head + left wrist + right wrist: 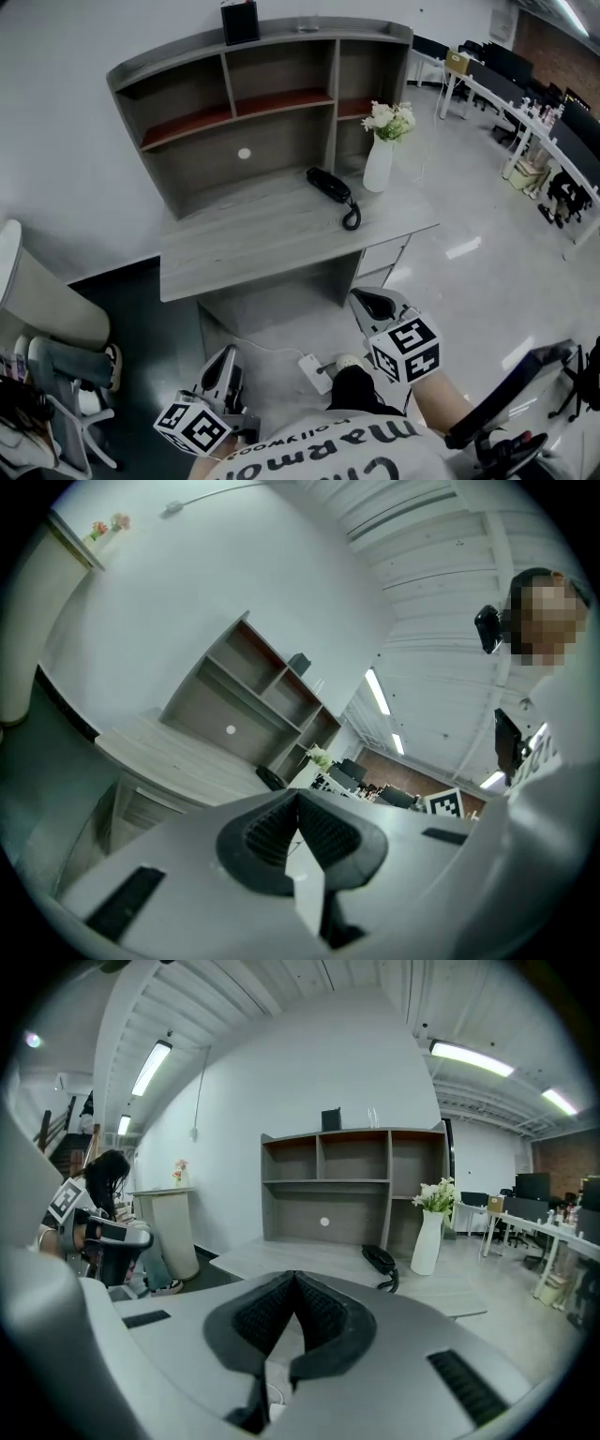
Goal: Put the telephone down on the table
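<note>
A black telephone handset (pixel 328 184) with a curled cord lies on the grey desk (pixel 253 239), next to the white vase. It shows small in the right gripper view as the handset (pixel 379 1259) and as a dark shape, the handset (pixel 271 778), in the left gripper view. My left gripper (pixel 222 367) hangs low in front of the desk, shut and empty. My right gripper (pixel 373 305) is held near the desk's front right corner, also shut with nothing in it. Both are well short of the handset.
A shelf hutch (pixel 253 103) stands on the desk's back with a black box (pixel 240 21) on top. A white vase of flowers (pixel 380 159) stands beside the handset. A power strip (pixel 315 371) lies on the floor. A seated person (pixel 37 403) is at the left.
</note>
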